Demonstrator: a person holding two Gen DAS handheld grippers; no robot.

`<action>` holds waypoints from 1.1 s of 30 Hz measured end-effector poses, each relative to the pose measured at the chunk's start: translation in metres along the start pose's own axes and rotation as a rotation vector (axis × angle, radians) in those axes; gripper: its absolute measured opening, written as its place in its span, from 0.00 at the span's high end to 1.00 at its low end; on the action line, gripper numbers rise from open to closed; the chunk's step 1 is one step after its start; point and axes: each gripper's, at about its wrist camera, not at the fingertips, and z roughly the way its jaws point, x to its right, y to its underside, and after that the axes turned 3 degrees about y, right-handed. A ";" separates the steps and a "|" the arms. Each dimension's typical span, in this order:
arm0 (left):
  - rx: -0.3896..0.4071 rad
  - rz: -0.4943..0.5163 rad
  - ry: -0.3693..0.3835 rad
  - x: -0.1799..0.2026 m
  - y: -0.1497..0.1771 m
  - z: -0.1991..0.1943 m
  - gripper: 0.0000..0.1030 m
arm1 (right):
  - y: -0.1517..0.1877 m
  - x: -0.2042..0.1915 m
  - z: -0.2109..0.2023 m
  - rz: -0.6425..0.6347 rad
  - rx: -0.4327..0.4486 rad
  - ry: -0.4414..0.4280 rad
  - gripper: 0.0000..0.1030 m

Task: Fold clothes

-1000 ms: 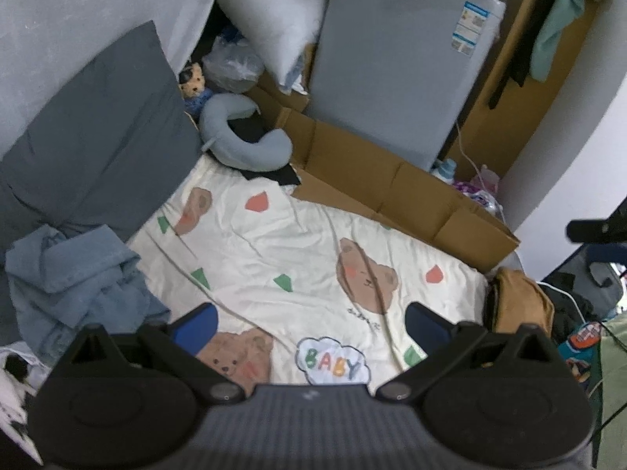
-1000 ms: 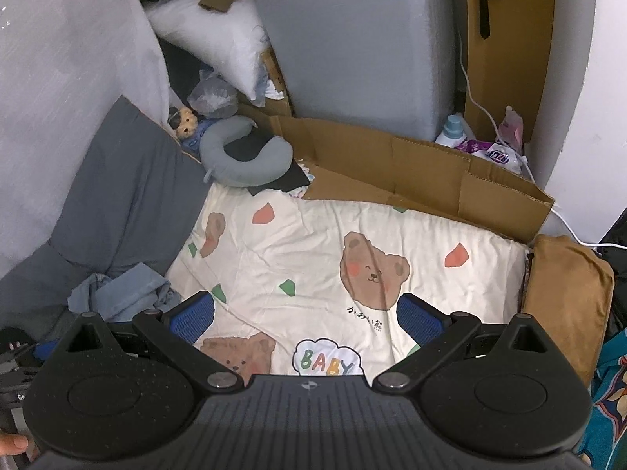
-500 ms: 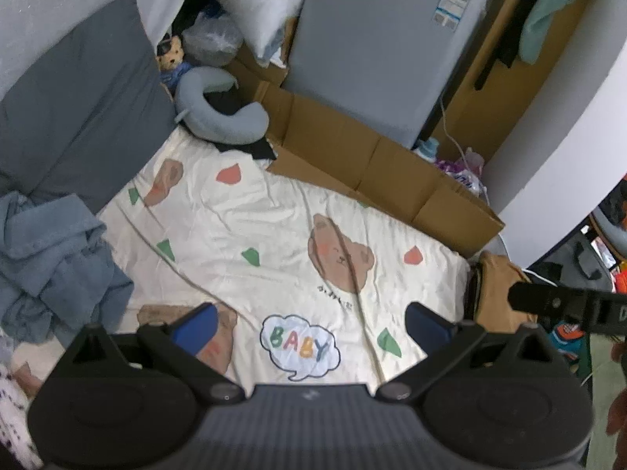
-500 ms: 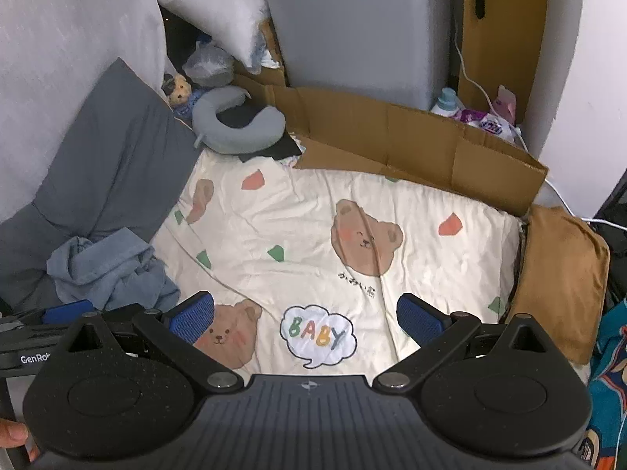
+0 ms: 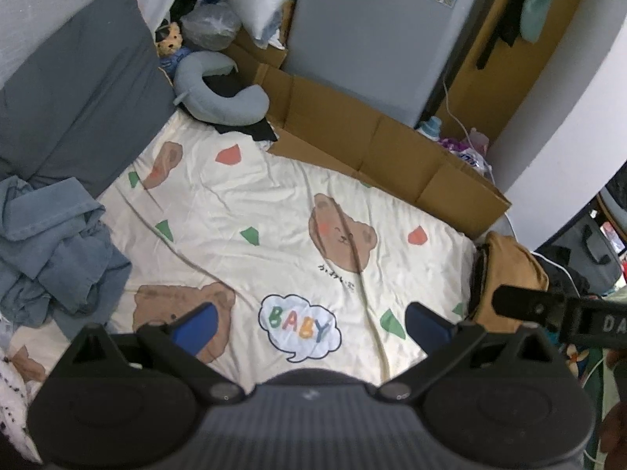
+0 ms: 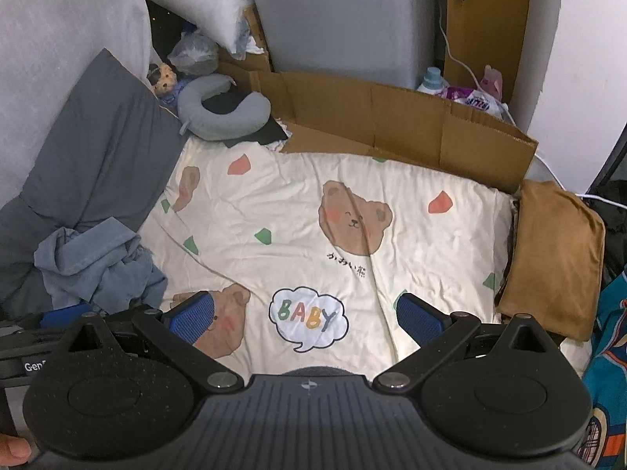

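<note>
While both tongs hang above the bed with nothing between their blue pads, the clothes to be folded wait at the edges. The left tongs [image 5: 309, 323] stand wide apart, and the right tongs [image 6: 307, 315] are spread just as wide, both empty.

The crumpled blue garment [image 5: 51, 250] lies in a heap at the left of the frame, partly on the bear-print sheet [image 5: 274, 211] and touching the dark grey pillow [image 5: 78, 90]. A brown garment [image 6: 556, 258], which looks already folded, sits at the right edge of the bed.

Risks, as I judge them: the blue heap is bunched in many layers, so a pinch could catch only one layer or drag the loose sheet up with it. Both tongs sit close side by side, each visible at the edge of the other's view, so they could knock together when reaching left. The brown piece hangs near the bed's edge and might slip off if nudged.

Around the bed, a flattened cardboard box [image 5: 376, 145] runs along the upper side, with a grey neck pillow [image 5: 219, 98] and a small plush toy [image 5: 170, 41] at upper left. A grey appliance [image 5: 376, 27] stands behind, a white pillow [image 6: 203, 0] beside it.
</note>
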 end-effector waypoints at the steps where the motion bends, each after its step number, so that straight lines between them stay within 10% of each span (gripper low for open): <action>1: -0.004 0.004 0.002 0.001 0.001 0.002 0.00 | 0.001 0.000 0.001 -0.002 -0.002 0.003 0.01; 33: -0.006 0.054 -0.074 0.008 0.007 0.019 0.01 | 0.012 0.015 0.032 -0.023 -0.030 0.017 0.01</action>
